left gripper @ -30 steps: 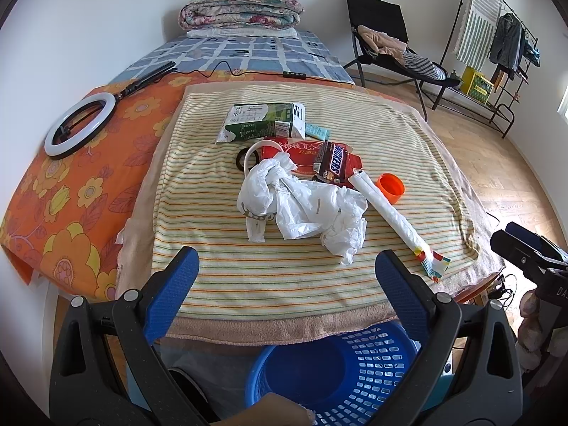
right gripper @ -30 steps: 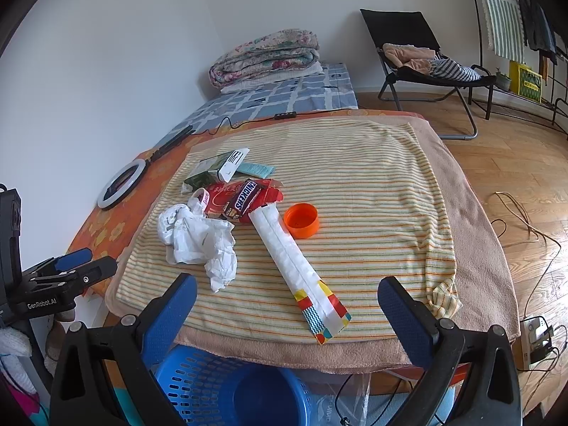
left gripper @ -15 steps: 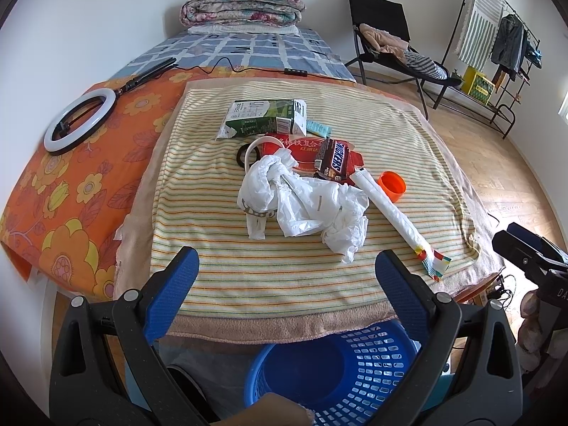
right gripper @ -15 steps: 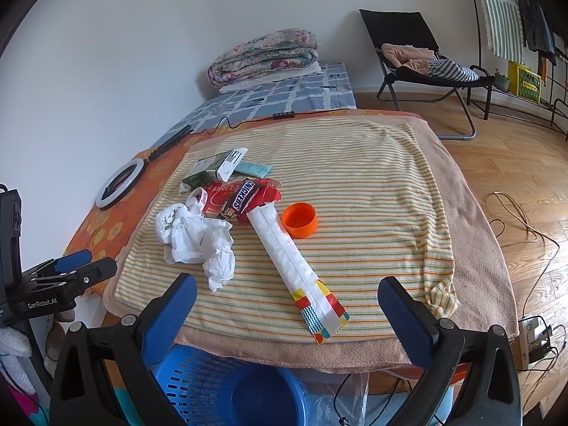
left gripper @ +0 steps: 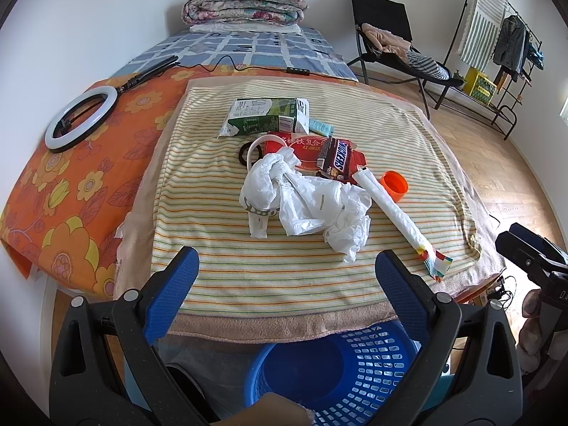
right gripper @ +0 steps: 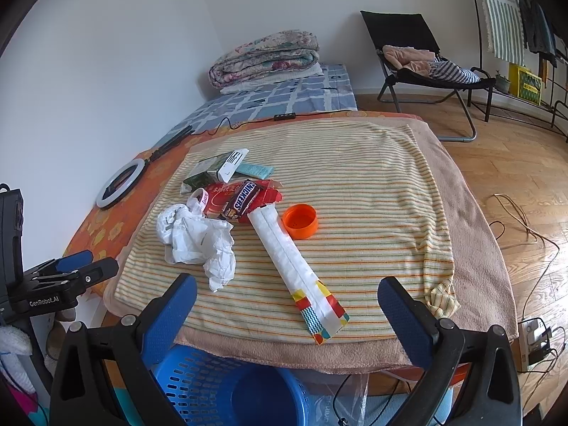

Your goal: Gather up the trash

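Left gripper (left gripper: 287,266): fingers spread wide, nothing between them; hovering above the near edge of the striped towel (left gripper: 248,269), over the basket.
Right gripper (right gripper: 287,294): fingers likewise wide apart and empty; hanging over the near towel edge, tips either side of the long wrapper's coloured end.
Blue basket (left gripper: 376,365): on the floor at 6 o'clock, partly tucked under the towel's overhang; perforated wall, inside looks bare as far as visible.
Crumpled white plastic bag (left gripper: 305,195): centre of the towel, at 12 o'clock from the left gripper; far edge touching the red packet.
Long white wrapper (right gripper: 287,259): lying flat, running from 11 o'clock near the red packet down to 5 o'clock; coloured patterned end nearest the right gripper.
Orange cap (right gripper: 300,220): open side up, just beside the long wrapper at its 3 o'clock, apart from the rest.
Snickers wrapper (left gripper: 336,158): resting on top of the red packet (left gripper: 301,147), beyond the plastic bag.
Green-and-white carton (left gripper: 266,116): on its side at 12 o'clock of the pile, farthest from the grippers; a small teal packet (left gripper: 321,127) just beside it at 3 o'clock.
Tape rolls (left gripper: 254,151): a white ring and a dark one at 9 o'clock of the red packet, partly hidden by the bag.
Ring light (left gripper: 81,116): on the orange floral sheet at 10 o'clock, well apart from the trash.
Folded quilt (left gripper: 245,3): at the far end of the bed, 12 o'clock.
Folding chair (right gripper: 419,71): on the wooden floor at 1 o'clock, clothes heaped on it.
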A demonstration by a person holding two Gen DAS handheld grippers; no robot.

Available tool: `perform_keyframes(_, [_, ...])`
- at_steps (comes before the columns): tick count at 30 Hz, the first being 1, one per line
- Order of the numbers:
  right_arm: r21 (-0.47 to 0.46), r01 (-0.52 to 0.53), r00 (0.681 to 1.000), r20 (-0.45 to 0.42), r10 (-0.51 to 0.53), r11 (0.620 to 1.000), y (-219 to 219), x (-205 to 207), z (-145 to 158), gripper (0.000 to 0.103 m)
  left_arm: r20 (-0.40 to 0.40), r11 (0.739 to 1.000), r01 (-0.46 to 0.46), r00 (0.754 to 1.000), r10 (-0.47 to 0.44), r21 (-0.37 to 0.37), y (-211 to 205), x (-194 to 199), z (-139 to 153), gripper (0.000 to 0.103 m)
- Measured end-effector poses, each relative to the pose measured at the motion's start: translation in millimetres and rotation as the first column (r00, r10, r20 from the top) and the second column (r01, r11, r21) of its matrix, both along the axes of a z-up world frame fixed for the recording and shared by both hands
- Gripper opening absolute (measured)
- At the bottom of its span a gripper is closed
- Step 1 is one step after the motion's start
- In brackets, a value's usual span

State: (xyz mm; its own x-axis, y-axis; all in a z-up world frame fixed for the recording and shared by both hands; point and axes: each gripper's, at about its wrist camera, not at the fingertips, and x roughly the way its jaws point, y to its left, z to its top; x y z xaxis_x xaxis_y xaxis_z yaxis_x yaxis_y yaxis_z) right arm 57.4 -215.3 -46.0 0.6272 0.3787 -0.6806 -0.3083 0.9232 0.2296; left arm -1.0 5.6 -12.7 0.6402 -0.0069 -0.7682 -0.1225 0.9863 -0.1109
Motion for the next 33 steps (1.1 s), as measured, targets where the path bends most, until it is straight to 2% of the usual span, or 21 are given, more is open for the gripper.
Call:
perform_keyframes(25, [-0.017, -0.014, 1.000, -0.006, 0.014, 1.000, 8, -1, 1, 0.102, -0.004, 1.000, 0.004, 1.000, -0.004, -0.013, 2, 0, -1, 0.101])
perform_keyframes(33, [-0.020, 0.019, 1.000, 0.018, -0.018, 1.000, 5, 0, 1, 0.102, -0.030, 1.000, -0.004, 1.000, 0.004, -0.003, 10, 11, -15, 0.101])
